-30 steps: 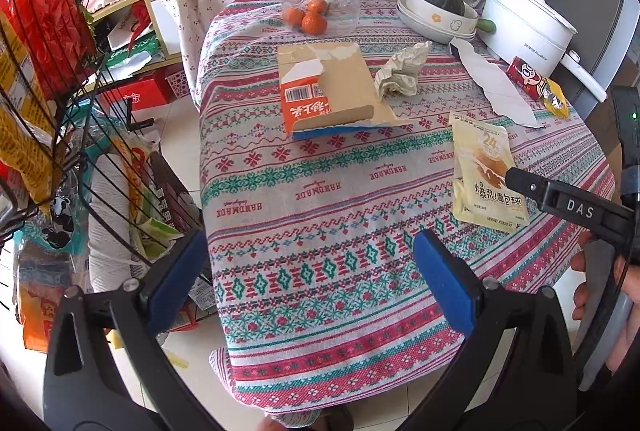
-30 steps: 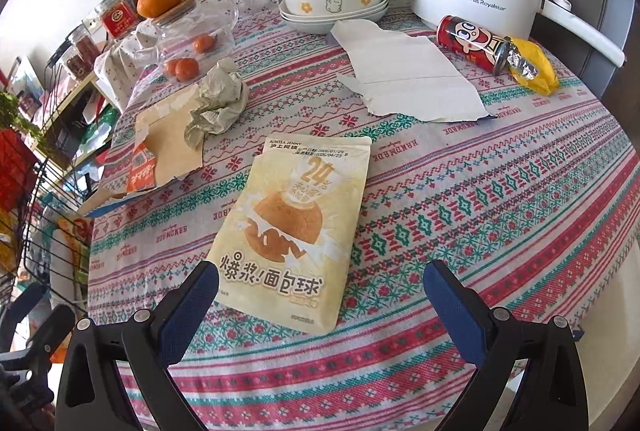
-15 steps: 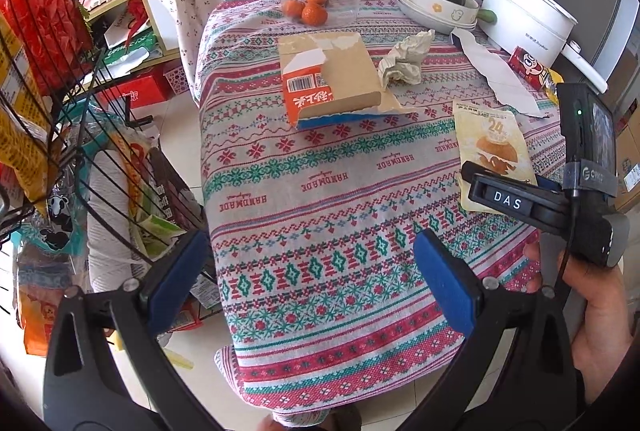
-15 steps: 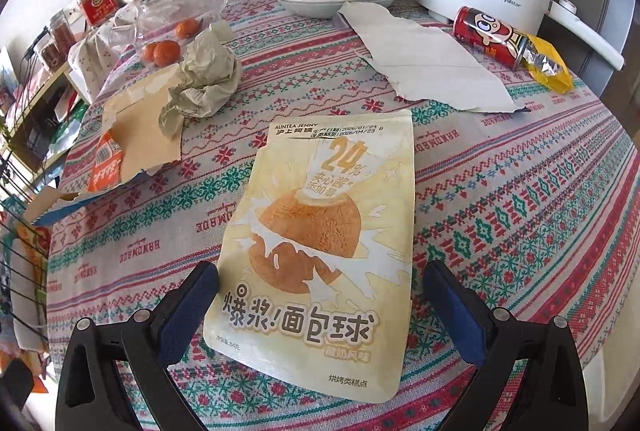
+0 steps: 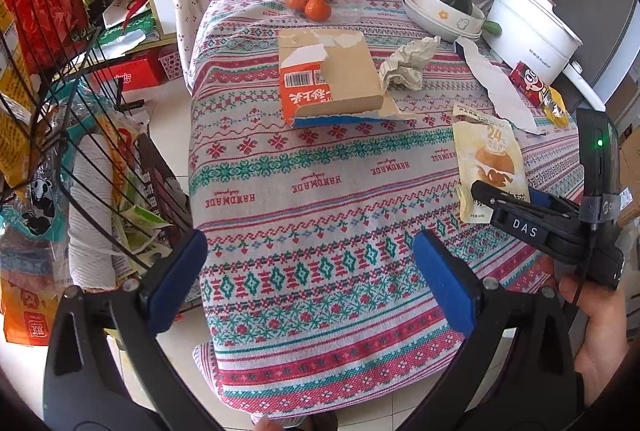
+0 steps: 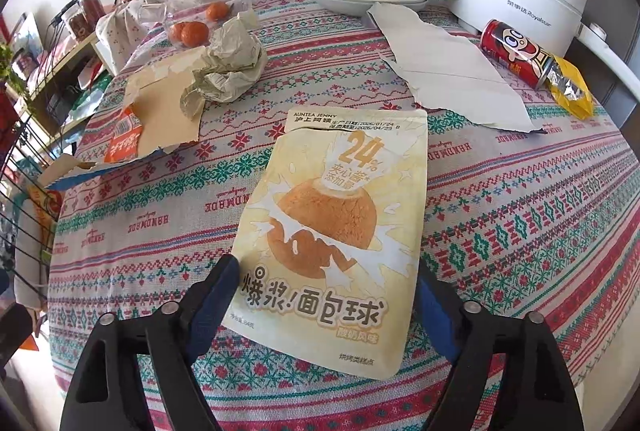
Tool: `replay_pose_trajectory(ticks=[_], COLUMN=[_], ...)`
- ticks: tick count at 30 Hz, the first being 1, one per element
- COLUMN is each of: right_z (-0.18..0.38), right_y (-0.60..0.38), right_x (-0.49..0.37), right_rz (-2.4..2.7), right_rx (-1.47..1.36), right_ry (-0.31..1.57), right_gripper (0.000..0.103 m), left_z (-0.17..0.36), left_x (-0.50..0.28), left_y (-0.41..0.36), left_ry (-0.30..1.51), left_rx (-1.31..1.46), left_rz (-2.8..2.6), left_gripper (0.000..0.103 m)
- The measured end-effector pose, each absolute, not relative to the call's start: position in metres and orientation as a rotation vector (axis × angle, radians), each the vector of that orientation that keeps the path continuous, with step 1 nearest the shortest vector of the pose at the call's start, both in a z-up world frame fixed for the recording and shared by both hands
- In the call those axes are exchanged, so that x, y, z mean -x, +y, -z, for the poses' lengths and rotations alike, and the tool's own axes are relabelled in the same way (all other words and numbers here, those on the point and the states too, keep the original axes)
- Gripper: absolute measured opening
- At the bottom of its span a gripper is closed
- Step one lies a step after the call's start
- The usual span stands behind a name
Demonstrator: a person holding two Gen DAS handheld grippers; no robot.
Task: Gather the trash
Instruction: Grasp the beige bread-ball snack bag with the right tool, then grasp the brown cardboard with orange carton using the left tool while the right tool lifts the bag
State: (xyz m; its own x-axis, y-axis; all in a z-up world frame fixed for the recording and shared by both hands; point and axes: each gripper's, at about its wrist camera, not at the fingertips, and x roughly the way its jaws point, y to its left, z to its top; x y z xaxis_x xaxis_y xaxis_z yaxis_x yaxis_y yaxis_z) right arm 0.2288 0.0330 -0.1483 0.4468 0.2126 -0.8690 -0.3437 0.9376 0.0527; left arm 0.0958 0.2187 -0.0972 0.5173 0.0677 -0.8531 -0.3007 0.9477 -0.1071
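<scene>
Between the spread fingers of the right gripper [image 6: 324,295], open and empty, lies the snack pouch [image 6: 336,231], flat on the tablecloth [image 6: 520,199] — closing may slide over the thin film or pinch cloth; left gripper [image 5: 308,279] open, well apart.

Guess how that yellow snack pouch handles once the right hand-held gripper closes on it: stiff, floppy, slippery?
The yellow snack pouch lies flat with its top edge torn open, so it is probably empty, light and floppy. Its film looks smooth, so it may slide on the tablecloth instead of lifting. The right hand-held gripper straddles its lower end, jaws open; a side pinch would likely buckle it.
</scene>
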Motion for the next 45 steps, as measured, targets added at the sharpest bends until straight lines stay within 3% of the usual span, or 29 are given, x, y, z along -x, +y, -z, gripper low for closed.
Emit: replay_pose_trajectory(ticks=[3,10,15,21,26,29,30,31,37,45], right_z=[0.146,0.131,0.105,0.095,0.084,0.081,0.080,0.080,0.072,0.046], right_y=[0.022,-0.008,-0.025,-0.049,-0.064,-0.071,-0.073,-0.075,-0.096,-0.129], right_x=[-0.229,-0.230,-0.228,-0.229,-0.232,-0.232,-0.232,-0.231,-0.224,-0.197], right_rz=[-0.381,-0.459,-0.489,-0.509,-0.509,-0.512,-0.511,-0.511,-0.508,-0.526], right_rx=[0.136,0.060,0.060,0.037,0.022,0.020,0.019,0.017,-0.024,-0.079], right_ry=[1.067,1.095,1.054,1.073,1.066,1.067,1.067,1.068,1.066,1.019], right_gripper=[0.042,0.038,0.038,0.038,0.038,0.038,0.038,0.038,0.038,0.038], left_z=[0.095,0.093,0.090,0.099,0.123,0.131,0.131,0.131,0.109,0.075], left_x=[-0.098,-0.112,-0.136,-0.167,-0.189,-0.189,-0.189,-0.187,-0.169,-0.130], left_y=[0.225,0.224,0.200,0.182,0.186,0.187,0.187,0.187,0.185,0.173], left_ry=[0.986,0.953,0.913,0.921,1.058,1.087,1.090,1.091,1.062,0.983], left_rx=[0.293,0.287,0.041,-0.276,-0.414,-0.462,-0.468,-0.464,-0.314,-0.046], left_rz=[-0.225,-0.189,-0.179,-0.101,-0.095,-0.087,-0.082,-0.080,-0.058,-0.005], left_gripper=[0.102,0.102,0.101,0.093,0.065,0.040,0.023,0.018,0.009,0.005])
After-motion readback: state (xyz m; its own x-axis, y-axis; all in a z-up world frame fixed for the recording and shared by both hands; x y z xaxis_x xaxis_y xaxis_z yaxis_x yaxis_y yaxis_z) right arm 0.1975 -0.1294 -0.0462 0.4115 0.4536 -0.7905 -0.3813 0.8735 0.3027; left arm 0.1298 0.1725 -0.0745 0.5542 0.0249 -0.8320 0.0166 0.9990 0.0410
